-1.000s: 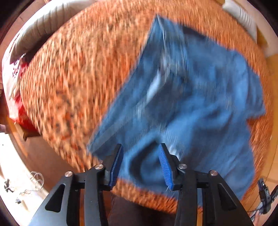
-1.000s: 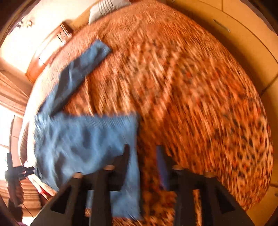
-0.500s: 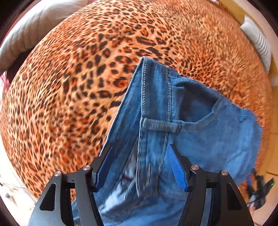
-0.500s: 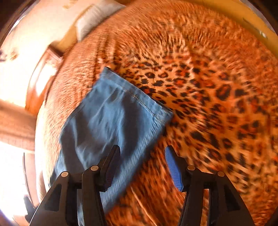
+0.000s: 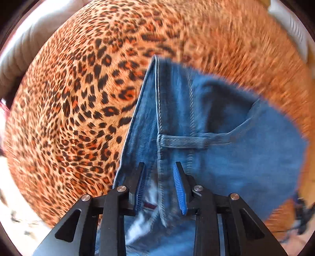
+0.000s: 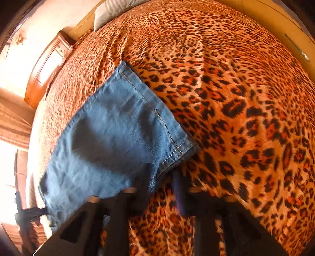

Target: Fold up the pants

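Observation:
Blue denim pants [image 5: 226,141] lie on a leopard-print bedspread [image 5: 74,110]. In the left wrist view I see the waistband end with a belt loop and pocket seam. My left gripper [image 5: 159,177] is open, its blue-padded fingers straddling the waistband edge without closing on it. In the right wrist view the leg hem end of the pants [image 6: 118,137] lies flat. My right gripper [image 6: 160,181] is open and blurred, right at the hem corner, with one finger over the denim and the other over the bedspread [image 6: 236,98].
A white pillow [image 6: 114,9] lies at the far head of the bed beside a wooden nightstand [image 6: 47,67]. A grey cushion or bolster [image 5: 29,45] runs along the bed's left edge. The other gripper's dark shape [image 6: 27,214] shows at the lower left.
Both grippers came down close to the pants. The left one moved onto the waistband and narrowed its opening. The right one closed in on the hem corner.

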`<state>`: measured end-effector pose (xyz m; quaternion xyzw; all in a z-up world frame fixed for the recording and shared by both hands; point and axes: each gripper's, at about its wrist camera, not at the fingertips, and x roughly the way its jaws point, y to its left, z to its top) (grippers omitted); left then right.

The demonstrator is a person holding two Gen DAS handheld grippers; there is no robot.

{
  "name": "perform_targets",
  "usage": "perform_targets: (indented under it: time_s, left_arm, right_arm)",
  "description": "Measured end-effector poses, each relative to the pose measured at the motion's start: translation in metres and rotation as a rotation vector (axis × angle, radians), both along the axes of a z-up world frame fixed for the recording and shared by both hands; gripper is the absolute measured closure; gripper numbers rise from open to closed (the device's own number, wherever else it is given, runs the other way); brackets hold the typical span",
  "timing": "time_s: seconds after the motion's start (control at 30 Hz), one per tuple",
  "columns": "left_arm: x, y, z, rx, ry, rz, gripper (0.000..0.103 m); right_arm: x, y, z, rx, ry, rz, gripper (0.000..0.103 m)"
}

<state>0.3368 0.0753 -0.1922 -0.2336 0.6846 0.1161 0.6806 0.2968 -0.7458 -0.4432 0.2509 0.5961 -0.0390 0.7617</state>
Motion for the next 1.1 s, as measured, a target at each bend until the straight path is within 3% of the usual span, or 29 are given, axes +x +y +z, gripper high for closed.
perform_targets:
  time_s: [0.07,0.1,0.17,0.4,0.57,0.6,0.7,0.83,0.93,0.97,1.0,1.03,1.07,1.1]
  left_arm:
    - [0.007,0.021,0.016,-0.035,-0.069,0.069,0.069]
    - [0.012,0.029,0.02,-0.05,-0.091,0.092,0.056]
    - [0.031,0.045,0.018,-0.075,-0.094,0.15,0.041]
    - [0.076,0.056,-0.025,-0.214,-0.012,0.252,0.04]
    - [0.101,0.05,-0.038,-0.19,0.027,0.197,0.04]
    - [0.101,0.046,-0.03,-0.192,0.025,0.192,0.039]
    - [0.12,0.043,-0.044,-0.191,0.035,0.18,0.031]
    - [0.128,0.032,-0.05,-0.137,0.084,0.1,0.031]
    - [0.134,0.02,-0.064,-0.118,0.112,0.038,0.033]
    - [0.135,0.018,-0.064,-0.111,0.106,0.027,0.034]
    - [0.134,0.017,-0.062,-0.111,0.092,0.019,0.042]
    - [0.136,0.016,-0.06,-0.125,0.072,0.012,0.052]
    - [0.137,0.016,-0.06,-0.134,0.068,0.009,0.075]
    - [0.137,0.016,-0.058,-0.128,0.065,0.005,0.089]
  right_arm:
    - [0.001,-0.015,0.027,-0.04,-0.07,-0.021,0.053]
    - [0.005,-0.021,0.036,-0.052,-0.095,-0.025,0.051]
    - [0.025,-0.026,0.048,-0.06,-0.117,-0.007,0.041]
    - [0.127,0.007,0.025,0.003,-0.077,0.098,0.037]
    - [0.173,0.038,0.006,-0.05,-0.044,0.157,0.034]
    - [0.178,0.041,0.004,-0.054,-0.036,0.165,0.034]
    - [0.193,0.05,-0.01,-0.081,0.0,0.201,0.034]
    - [0.209,0.064,-0.026,-0.146,0.027,0.262,0.023]
    - [0.21,0.078,-0.031,-0.202,0.04,0.322,0.021]
    - [0.212,0.083,-0.032,-0.227,0.045,0.343,0.026]
    - [0.214,0.089,-0.034,-0.254,0.047,0.357,0.031]
    - [0.213,0.091,-0.034,-0.289,0.05,0.37,0.045]
    - [0.211,0.092,-0.033,-0.31,0.046,0.375,0.06]
    - [0.212,0.097,-0.034,-0.303,0.035,0.37,0.069]
